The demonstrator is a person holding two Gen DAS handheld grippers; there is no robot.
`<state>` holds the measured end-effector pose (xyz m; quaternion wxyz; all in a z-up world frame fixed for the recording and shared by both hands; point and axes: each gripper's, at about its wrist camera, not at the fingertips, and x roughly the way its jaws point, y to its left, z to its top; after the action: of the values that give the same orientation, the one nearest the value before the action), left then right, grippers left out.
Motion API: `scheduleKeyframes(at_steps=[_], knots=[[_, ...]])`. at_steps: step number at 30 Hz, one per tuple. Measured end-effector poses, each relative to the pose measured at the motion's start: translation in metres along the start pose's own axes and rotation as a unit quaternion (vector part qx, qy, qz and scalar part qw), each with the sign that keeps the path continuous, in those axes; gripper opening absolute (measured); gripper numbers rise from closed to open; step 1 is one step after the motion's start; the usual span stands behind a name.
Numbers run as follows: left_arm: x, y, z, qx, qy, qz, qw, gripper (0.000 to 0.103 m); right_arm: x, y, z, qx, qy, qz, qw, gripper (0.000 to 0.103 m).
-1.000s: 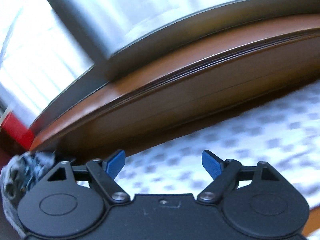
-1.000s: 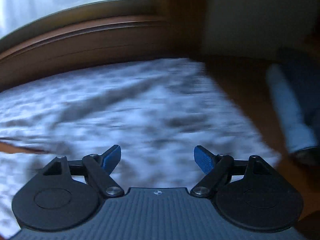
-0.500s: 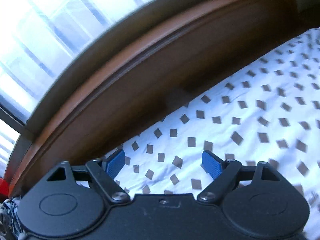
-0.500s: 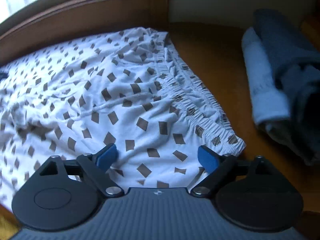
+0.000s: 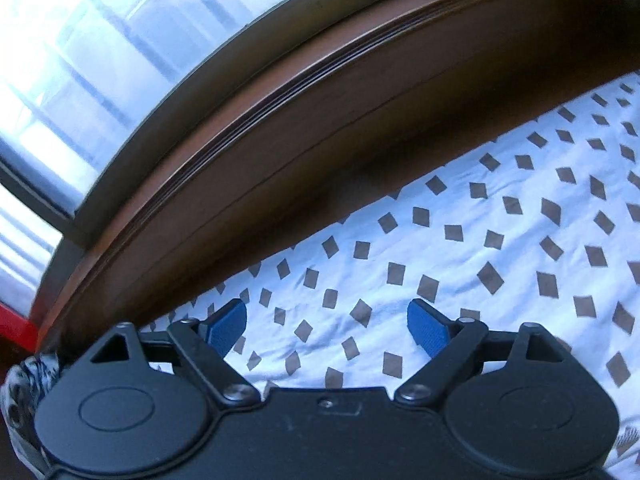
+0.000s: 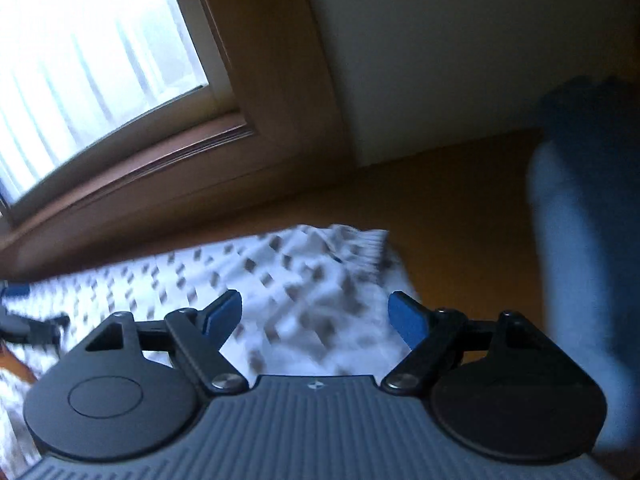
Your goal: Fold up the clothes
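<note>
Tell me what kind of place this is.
Probably a room in a home, on a wooden surface below a window. A wood-framed window with a brown sill, white patterned shorts spread flat, and folded blue clothes beside them point to household laundry.

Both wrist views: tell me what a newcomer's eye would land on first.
The white garment with brown diamonds spread flat across the wooden surface, right below the brown window frame. Next, the bright window above it. Then the bluish folded clothes, blurred, at the right edge of the right wrist view.
</note>
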<state>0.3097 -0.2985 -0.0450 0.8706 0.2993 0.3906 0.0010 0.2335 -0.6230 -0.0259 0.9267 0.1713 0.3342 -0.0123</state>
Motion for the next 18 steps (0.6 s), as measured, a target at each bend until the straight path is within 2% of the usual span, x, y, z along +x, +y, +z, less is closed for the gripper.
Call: scheduleKeyframes(at_steps=[2,5,7,11,16,18], knots=[[0.001,0.001,0.0,-0.01,0.001,-0.001,0.9999,0.089,0.027,0.0,0.005,0.007,0.016,0.006,1.0,0.081],[0.003,0.003,0.002,-0.021,0.003,-0.006,0.9998,0.094,0.042,0.008,0.008,-0.024,0.012,-0.007,1.0,0.081],[0.005,0.005,0.005,-0.037,0.007,-0.014,0.9992,0.096,0.047,0.014,0.01,-0.057,0.018,-0.024,0.998,0.079],[0.008,0.008,0.009,-0.079,0.011,-0.048,0.9957,0.098,0.053,0.027,0.008,-0.137,0.024,-0.089,0.986,0.079],[-0.004,0.0,0.008,-0.089,-0.005,-0.062,0.9941,0.095,0.046,0.027,0.007,-0.134,0.015,-0.107,0.985,0.081],[-0.019,0.002,0.005,-0.095,-0.01,-0.064,0.9933,0.095,0.027,0.036,0.002,-0.128,0.012,-0.112,0.985,0.081]])
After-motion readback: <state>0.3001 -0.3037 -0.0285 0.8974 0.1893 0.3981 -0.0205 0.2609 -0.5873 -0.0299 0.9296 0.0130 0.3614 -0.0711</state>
